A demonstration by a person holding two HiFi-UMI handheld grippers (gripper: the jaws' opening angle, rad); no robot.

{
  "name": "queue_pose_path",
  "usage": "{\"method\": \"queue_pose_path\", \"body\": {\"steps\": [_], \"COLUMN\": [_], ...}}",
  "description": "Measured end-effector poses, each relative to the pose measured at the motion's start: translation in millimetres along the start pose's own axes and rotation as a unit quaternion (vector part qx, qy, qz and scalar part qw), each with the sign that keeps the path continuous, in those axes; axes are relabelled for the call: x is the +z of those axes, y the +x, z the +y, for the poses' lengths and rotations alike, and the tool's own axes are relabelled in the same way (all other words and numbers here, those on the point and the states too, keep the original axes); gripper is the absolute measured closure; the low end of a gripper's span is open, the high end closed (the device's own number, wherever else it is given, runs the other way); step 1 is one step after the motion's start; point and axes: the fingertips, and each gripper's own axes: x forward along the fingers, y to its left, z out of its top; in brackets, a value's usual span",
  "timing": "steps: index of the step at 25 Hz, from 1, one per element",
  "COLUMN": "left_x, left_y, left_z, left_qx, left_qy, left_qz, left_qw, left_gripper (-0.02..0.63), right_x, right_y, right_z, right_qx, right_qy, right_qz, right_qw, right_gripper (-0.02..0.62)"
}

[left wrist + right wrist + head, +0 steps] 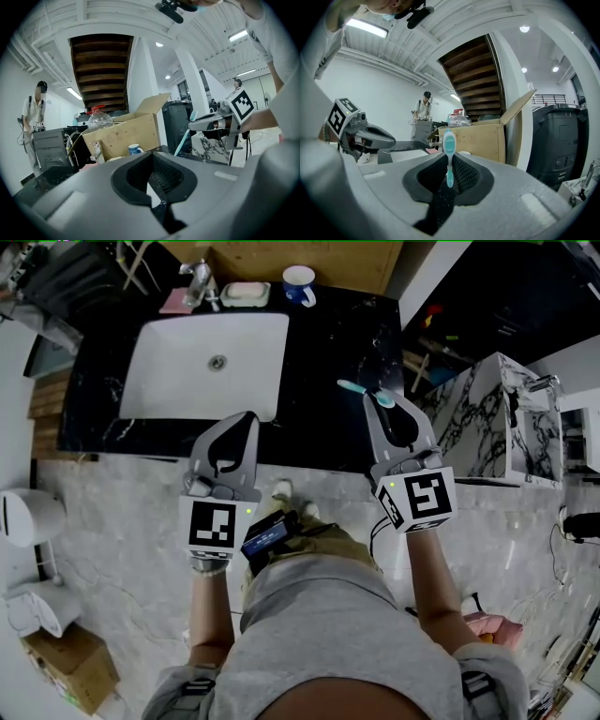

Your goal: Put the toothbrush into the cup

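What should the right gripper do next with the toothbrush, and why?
Probably carry it forward toward the cup. The right gripper clamps the toothbrush over the counter's near side, while the cup stands at the back, past the sink.

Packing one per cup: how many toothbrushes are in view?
1: a teal toothbrush held crosswise in the right hand-held gripper, above the black counter. Others may be hidden.
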Motion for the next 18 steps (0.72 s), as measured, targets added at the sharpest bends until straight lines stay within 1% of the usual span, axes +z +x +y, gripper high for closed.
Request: {"method": "queue_pose_path", "body": {"steps": [10, 15, 18], "left_x": [1, -2, 2], "left_y": [26, 37, 43], "left_z": [30, 44, 50], "left_qx": [-0.021, -0.02, -0.024], "left_qy": [0.009, 0.002, 0.006], "left_qz": [-0.01, -0.009, -0.016], "left_qw": [0.9997, 0.9998, 0.9996], "left_gripper": [0.595, 0.595, 0.595], "right_x": [17, 28, 33], "right_y": [38, 57, 69], "right_z": [-6, -12, -16], "right_qx": [-0.013, -0.02, -0.025], "right_qy": [-0.021, -0.032, -0.033], "right_qz": [-0.009, -0.018, -0.022], "right_qw": [1.0, 0.999, 0.999], "right_gripper": [0.563, 0.563, 0.565]}}
